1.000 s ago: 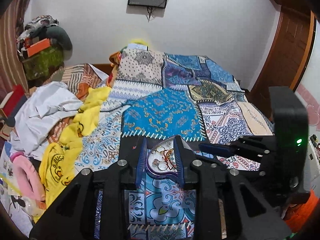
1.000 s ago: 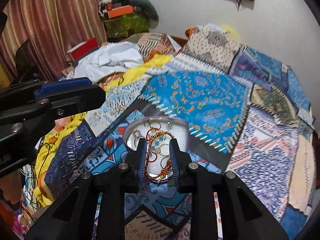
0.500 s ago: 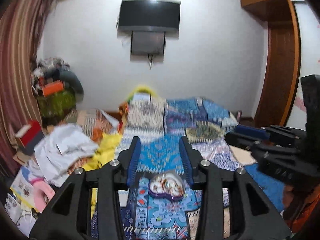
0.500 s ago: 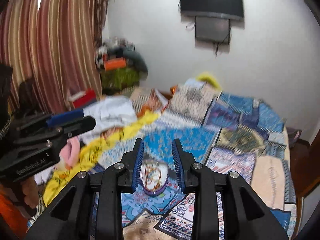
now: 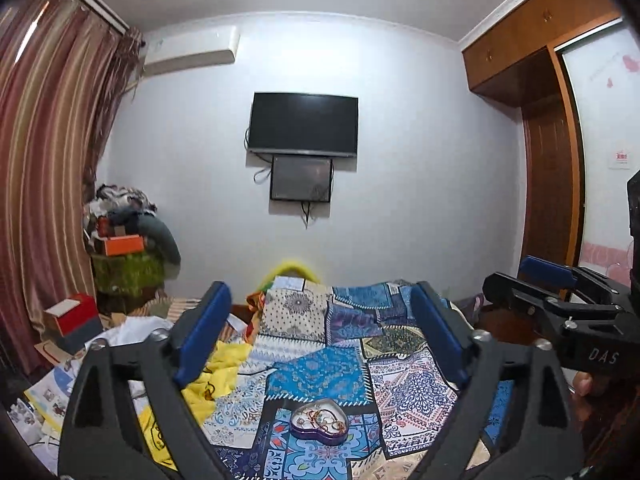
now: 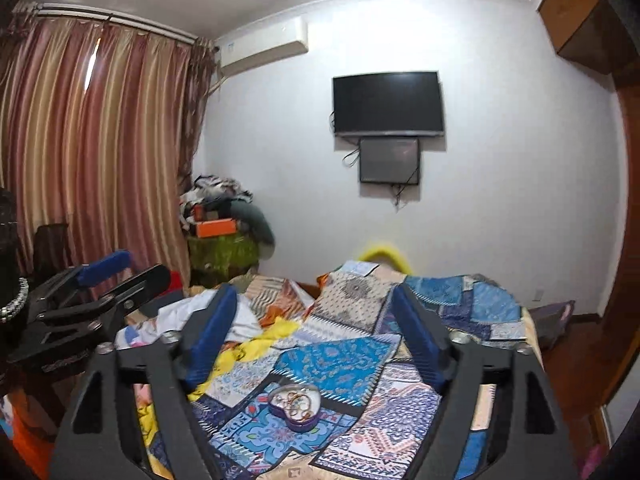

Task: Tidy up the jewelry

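Note:
A purple heart-shaped box [image 5: 320, 421] holding bangles, rings and chains sits open on the patchwork bed cover [image 5: 320, 374]; it also shows in the right wrist view [image 6: 295, 405]. My left gripper [image 5: 320, 316] is wide open and empty, raised well back from the box. My right gripper [image 6: 312, 316] is also wide open and empty, raised and back from the box. The right gripper shows at the right edge of the left wrist view [image 5: 552, 300], and the left gripper at the left of the right wrist view [image 6: 116, 280].
Yellow cloth [image 5: 216, 384] and white clothes [image 5: 132, 330] lie on the bed's left side. A pile of boxes and clothes [image 5: 124, 248] stands in the left corner by striped curtains [image 5: 44, 200]. A TV [image 5: 303, 126] hangs on the far wall. A wooden wardrobe [image 5: 548, 184] stands right.
Both grippers have pulled up and back from the heart-shaped box and opened wide. The views now take in the whole room, and the box looks small and far.

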A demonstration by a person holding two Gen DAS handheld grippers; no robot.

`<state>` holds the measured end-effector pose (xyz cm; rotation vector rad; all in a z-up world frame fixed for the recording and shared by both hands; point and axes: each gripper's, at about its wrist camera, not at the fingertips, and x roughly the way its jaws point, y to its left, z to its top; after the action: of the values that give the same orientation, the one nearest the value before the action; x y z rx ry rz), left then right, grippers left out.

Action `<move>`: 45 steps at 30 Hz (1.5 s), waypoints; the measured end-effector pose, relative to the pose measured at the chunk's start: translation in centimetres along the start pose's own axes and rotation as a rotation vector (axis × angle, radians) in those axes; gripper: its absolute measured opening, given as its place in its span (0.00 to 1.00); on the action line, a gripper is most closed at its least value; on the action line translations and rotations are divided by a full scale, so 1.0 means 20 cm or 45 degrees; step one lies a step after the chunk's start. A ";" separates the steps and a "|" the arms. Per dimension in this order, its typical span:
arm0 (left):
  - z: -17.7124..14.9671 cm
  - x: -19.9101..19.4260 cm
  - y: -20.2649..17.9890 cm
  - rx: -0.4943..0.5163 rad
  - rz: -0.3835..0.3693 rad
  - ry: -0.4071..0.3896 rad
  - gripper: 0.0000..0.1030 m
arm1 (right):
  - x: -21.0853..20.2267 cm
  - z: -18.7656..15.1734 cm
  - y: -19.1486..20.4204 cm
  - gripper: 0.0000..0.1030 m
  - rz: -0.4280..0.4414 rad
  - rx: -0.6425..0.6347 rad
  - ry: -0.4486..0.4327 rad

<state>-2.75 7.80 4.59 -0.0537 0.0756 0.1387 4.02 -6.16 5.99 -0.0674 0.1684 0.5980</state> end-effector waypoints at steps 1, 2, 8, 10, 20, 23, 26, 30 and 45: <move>0.00 -0.01 -0.01 0.003 0.010 -0.003 0.98 | 0.00 0.00 0.00 0.83 -0.015 -0.001 -0.006; 0.00 -0.03 -0.01 0.003 0.017 -0.006 0.99 | 0.00 0.00 0.01 0.86 -0.029 -0.001 -0.010; -0.01 -0.06 -0.03 -0.003 0.021 0.002 0.99 | -0.03 0.00 0.01 1.00 -0.090 0.015 -0.045; -0.01 -0.06 -0.02 -0.009 0.021 0.010 0.99 | -0.05 0.00 0.01 1.00 -0.090 0.016 -0.046; -0.04 -0.05 -0.02 -0.018 0.022 0.023 1.00 | -0.09 -0.03 0.00 1.00 -0.086 0.020 -0.040; -0.04 -0.04 -0.02 -0.023 0.024 0.030 1.00 | -0.09 -0.04 0.00 1.00 -0.085 0.019 -0.033; -0.05 -0.04 -0.03 -0.022 0.023 0.039 1.00 | -0.09 -0.04 -0.01 1.00 -0.084 0.019 -0.026; -0.05 -0.02 -0.03 -0.014 0.025 0.047 1.00 | -0.09 -0.04 -0.02 1.00 -0.079 0.031 -0.019; -0.06 0.01 -0.03 -0.017 0.030 0.058 1.00 | -0.09 -0.04 -0.02 1.00 -0.070 0.038 -0.004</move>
<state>-2.58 7.08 3.44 -0.0694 0.1208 0.1615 2.56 -7.61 5.44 -0.0419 0.1723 0.5407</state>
